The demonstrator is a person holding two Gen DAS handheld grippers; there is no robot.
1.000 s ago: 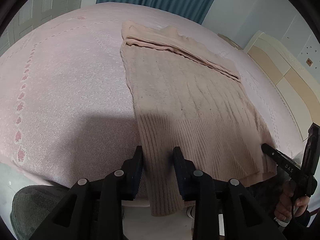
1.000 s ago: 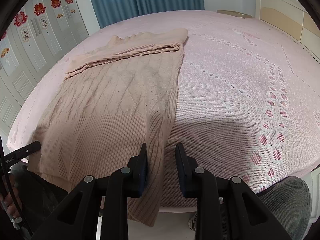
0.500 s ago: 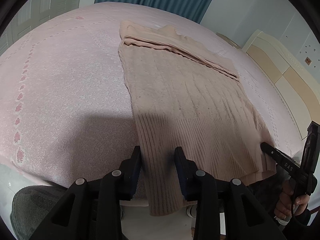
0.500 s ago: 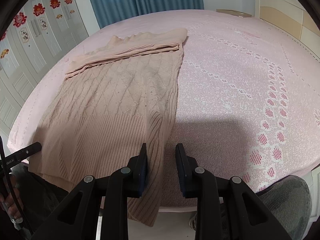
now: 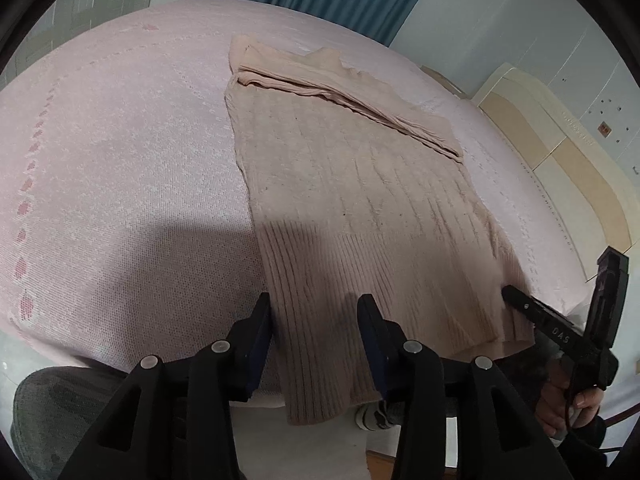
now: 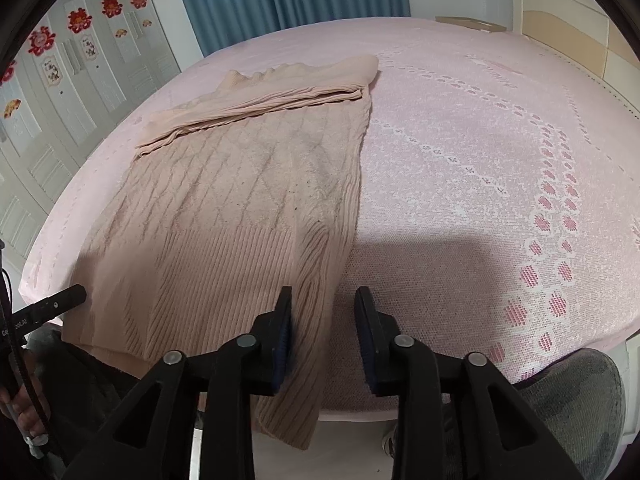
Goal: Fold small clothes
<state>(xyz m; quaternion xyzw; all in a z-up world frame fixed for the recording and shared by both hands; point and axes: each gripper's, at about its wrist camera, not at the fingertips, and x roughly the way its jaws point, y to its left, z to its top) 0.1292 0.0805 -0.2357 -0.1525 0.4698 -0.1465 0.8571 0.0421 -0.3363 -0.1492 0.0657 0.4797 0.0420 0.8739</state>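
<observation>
We are reading only a little lettering here. In the left wrist view, the right gripper (image 5: pixel 560 326), at the near right, is showing white letters "DAS" on its black finger. In the right wrist view, the left gripper (image 6: pixel 44 308), at the near left edge, is carrying white print we are making out only as "OLAI"; the rest is cut off.
</observation>
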